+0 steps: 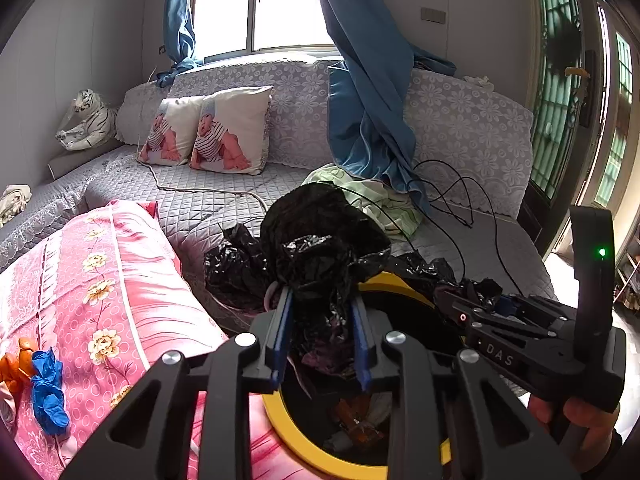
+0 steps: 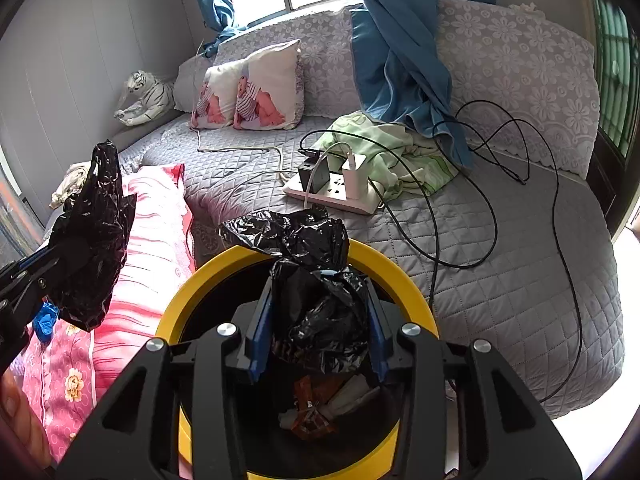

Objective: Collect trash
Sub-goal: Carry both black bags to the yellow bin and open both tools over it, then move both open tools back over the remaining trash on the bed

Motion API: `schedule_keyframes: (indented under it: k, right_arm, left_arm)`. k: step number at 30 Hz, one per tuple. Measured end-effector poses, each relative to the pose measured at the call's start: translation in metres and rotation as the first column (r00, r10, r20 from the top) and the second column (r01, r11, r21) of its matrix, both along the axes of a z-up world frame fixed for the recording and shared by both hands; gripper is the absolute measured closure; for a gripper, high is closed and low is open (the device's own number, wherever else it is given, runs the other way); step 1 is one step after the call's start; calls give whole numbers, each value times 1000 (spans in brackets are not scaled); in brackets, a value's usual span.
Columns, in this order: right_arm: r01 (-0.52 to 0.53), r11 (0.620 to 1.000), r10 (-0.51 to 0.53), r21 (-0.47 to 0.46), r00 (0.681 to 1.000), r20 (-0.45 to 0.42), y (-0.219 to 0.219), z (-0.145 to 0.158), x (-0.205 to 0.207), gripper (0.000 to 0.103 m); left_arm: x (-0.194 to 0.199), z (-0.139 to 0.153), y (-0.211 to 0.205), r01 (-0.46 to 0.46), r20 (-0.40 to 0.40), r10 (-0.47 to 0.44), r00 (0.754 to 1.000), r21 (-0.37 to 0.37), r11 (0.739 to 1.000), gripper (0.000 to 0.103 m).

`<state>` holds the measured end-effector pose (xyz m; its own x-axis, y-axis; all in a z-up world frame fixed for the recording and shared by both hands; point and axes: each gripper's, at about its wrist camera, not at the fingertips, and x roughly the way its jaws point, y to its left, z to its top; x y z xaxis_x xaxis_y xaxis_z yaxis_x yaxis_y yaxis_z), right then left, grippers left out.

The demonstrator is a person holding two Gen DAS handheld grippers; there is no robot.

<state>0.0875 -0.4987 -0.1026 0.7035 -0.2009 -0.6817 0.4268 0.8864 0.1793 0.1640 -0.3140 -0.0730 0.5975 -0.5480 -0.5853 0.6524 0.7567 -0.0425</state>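
Observation:
A yellow-rimmed trash bin (image 2: pixel 384 264) stands against the bed, lined with a black trash bag (image 2: pixel 304 232). Wrappers and paper scraps (image 2: pixel 320 408) lie at its bottom. My left gripper (image 1: pixel 322 304) is shut on a bunched edge of the black bag (image 1: pixel 320 240) and holds it above the bin's left side; it also shows at the left of the right wrist view (image 2: pixel 80 256). My right gripper (image 2: pixel 320 288) is shut on another bunched edge of the bag (image 2: pixel 320 312) over the bin's middle; it shows at the right of the left wrist view (image 1: pixel 456 296).
A pink floral quilt (image 1: pixel 100 280) lies left of the bin, with a blue glove (image 1: pixel 48 392) and an orange object (image 1: pixel 16 364) on it. On the grey bed are a power strip with chargers (image 2: pixel 336 188), black cables (image 2: pixel 480 200), green cloth (image 2: pixel 392 152), and baby-print cushions (image 2: pixel 248 88).

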Motion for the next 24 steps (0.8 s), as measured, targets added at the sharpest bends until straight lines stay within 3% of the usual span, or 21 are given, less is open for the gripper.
schedule_keyframes:
  k: [2, 4, 5, 9, 24]
  right_arm:
    - [5, 1000, -5, 7, 1000, -4, -2, -1, 0, 60]
    - [20, 1000, -20, 12, 1000, -7, -6, -2, -1, 59]
    - [24, 1000, -24, 17, 1000, -7, -7, -3, -1, 58]
    - [36, 999, -36, 29, 999, -5, -11, -4, -3, 52]
    - [3, 1000, -4, 21, 999, 32, 1, 13, -4, 52]
  left_arm:
    - [2, -1, 2, -5, -9, 5, 1000, -10, 1000, 66]
    - [4, -1, 4, -19, -17, 18, 1000, -19, 1000, 49]
    - [5, -1, 6, -25, -22, 24, 999, -27, 999, 47]
    - [13, -1, 12, -38, -49, 36, 998, -44, 998, 43]
    - [35, 12, 56, -152, -55, 148, 987, -83, 985, 42]
